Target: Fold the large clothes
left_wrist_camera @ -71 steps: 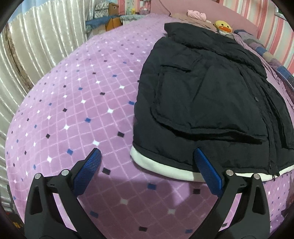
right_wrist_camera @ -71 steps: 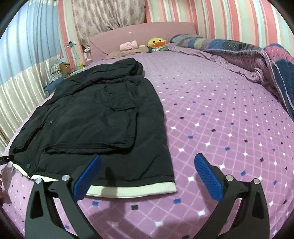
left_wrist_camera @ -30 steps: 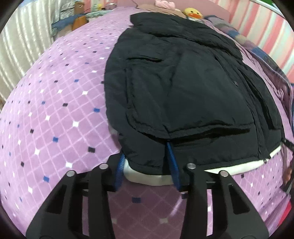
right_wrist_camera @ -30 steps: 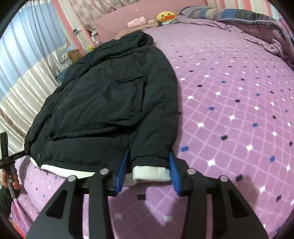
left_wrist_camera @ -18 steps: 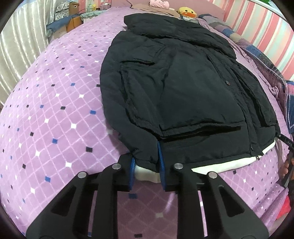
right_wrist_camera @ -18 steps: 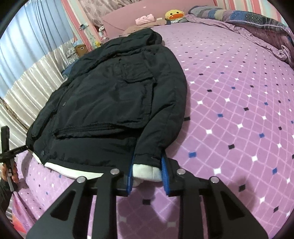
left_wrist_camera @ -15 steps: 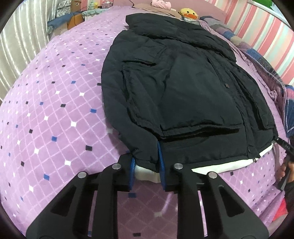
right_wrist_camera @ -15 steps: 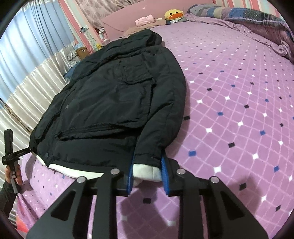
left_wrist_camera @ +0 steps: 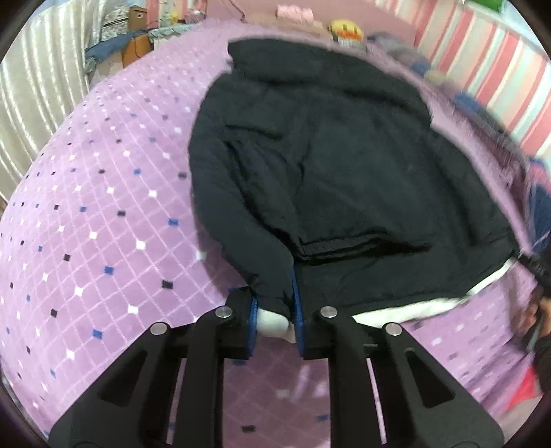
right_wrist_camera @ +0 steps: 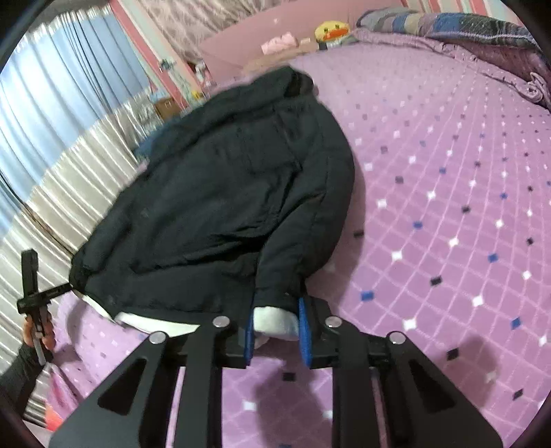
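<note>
1. A black jacket (left_wrist_camera: 344, 179) is spread on the bed (left_wrist_camera: 103, 206), its collar end towards the headboard and its hem towards the cameras. It is covered by a purple sheet with small diamonds.
2. A white lining (left_wrist_camera: 406, 310) is exposed along the hem; how far it runs under the black shell is hidden.
3. The left gripper (left_wrist_camera: 273, 310) is closed on the jacket's hem corner, a white tuft (left_wrist_camera: 272, 318) being pinched between the blue pads (left_wrist_camera: 295, 303). The pad faces are largely covered by fabric.
4. The right gripper (right_wrist_camera: 275, 324) is clamped on the opposite hem corner (right_wrist_camera: 275, 318), where black shell and white lining are bunched between its pads (right_wrist_camera: 304, 331).
5. Both corners appear lifted slightly off the sheet, though the underside cannot be seen.
6. The jacket's surface is blurred in both views, so pockets, seams and fasteners are hard to make out.
7. In the right wrist view the left gripper (right_wrist_camera: 34, 289) is seen small at the edge, with a hand (right_wrist_camera: 36, 331) partly cut off by the frame.
8. In the left wrist view the right edge is smeared; only a dark shape and part of a hand (left_wrist_camera: 537, 310) are discernible.
9. A yellow plush toy (right_wrist_camera: 329, 31) and a pink item (right_wrist_camera: 279, 43) lie by the headboard (right_wrist_camera: 241, 44); a bundled quilt (right_wrist_camera: 465, 31) is cropped at the upper right.
10. Curtains (right_wrist_camera: 69, 113) are seen beyond the bed.
</note>
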Action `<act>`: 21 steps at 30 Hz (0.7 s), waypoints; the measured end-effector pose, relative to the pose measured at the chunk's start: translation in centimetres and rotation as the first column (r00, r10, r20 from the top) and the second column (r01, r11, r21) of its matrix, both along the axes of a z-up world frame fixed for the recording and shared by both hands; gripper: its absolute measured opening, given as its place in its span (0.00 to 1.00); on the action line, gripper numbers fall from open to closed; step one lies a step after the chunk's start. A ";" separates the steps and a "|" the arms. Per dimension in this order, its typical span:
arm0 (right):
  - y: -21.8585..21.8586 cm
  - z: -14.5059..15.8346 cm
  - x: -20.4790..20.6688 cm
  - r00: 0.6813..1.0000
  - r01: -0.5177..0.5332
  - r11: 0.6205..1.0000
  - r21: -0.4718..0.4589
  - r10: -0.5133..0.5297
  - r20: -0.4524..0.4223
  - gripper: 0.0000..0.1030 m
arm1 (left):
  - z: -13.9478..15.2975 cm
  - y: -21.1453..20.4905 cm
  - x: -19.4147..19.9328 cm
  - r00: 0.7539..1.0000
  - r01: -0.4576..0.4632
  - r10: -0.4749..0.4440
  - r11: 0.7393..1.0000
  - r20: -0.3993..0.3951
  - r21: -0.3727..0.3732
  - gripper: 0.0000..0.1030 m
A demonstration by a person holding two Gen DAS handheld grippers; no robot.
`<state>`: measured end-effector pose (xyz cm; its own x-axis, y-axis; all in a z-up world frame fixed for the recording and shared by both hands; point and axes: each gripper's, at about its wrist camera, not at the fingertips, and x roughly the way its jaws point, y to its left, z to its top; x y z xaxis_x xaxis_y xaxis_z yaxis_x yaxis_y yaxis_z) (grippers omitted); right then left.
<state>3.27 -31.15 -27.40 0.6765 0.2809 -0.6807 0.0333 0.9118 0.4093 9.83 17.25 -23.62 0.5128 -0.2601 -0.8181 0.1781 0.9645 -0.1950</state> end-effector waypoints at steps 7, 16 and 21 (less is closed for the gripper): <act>1.3 4.3 2.9 0.994 -0.028 1.000 -0.012 0.029 0.109 0.18 | 4.8 -2.1 2.3 0.992 0.006 0.004 0.997 0.125 -0.077 0.14; 2.2 8.3 1.4 0.971 -0.076 0.994 0.073 0.057 0.233 0.17 | 9.2 -2.7 0.0 0.973 0.036 -0.004 0.990 0.233 -0.133 0.13; 1.8 10.6 -0.5 0.955 -0.092 0.992 0.085 0.064 0.289 0.16 | 11.4 -1.2 -3.0 0.960 0.023 0.029 0.983 0.278 -0.183 0.12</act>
<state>2.80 -29.33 -16.83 0.8115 0.3956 -0.4300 -0.1675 0.8625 0.4775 6.84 16.09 -12.21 0.7145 -0.3898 -0.5810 0.2480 0.9176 -0.3106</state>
